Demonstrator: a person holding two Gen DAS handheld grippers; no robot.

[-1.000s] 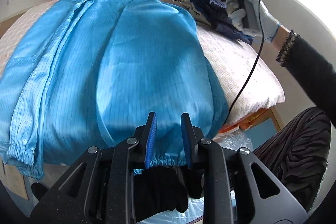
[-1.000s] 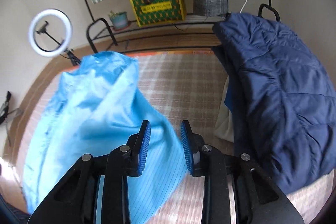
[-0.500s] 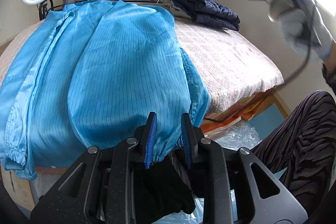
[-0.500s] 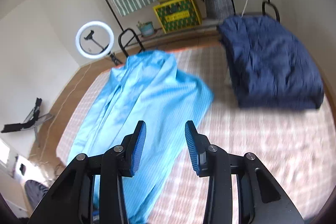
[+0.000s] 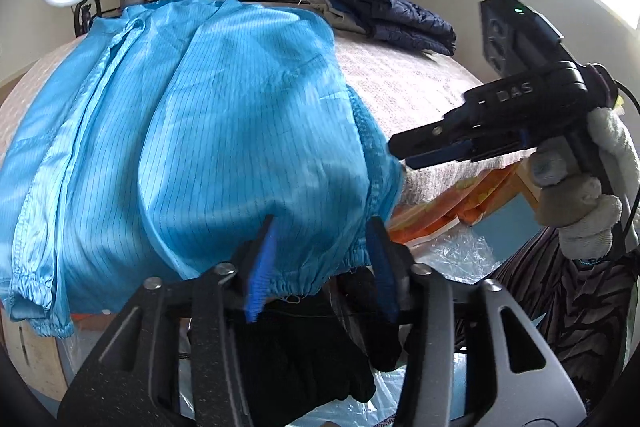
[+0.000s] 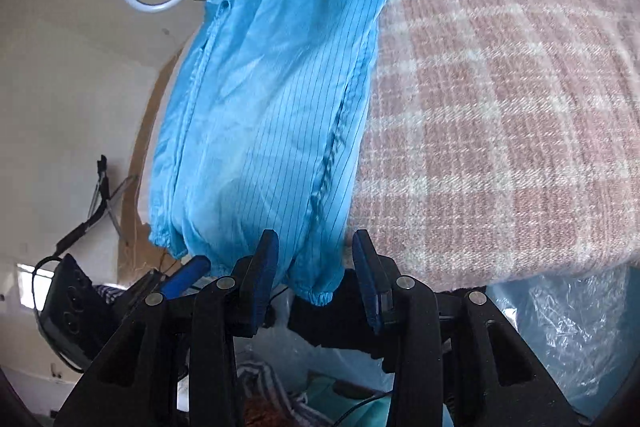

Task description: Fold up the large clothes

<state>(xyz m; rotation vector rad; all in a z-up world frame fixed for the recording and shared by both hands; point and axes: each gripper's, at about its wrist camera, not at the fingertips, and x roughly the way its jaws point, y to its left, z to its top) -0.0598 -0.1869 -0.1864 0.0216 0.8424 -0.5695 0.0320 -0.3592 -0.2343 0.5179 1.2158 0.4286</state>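
Lying lengthwise on a pink-and-white checked blanket point(image 6: 500, 99), the bright blue pinstriped satin garment point(image 5: 224, 131) hangs its elasticated hem over the near edge. Left gripper point(image 5: 320, 267): jaws opening, the gathered hem between the blue pads point(image 5: 260, 271), which no longer press it. Right gripper point(image 6: 316, 275): jaws moderately apart, poised at the near right corner of the hem without clamping it; a white-gloved hand point(image 5: 580, 203) carries it. Far right, a folded navy quilted jacket point(image 5: 384, 15) rests on the blanket.
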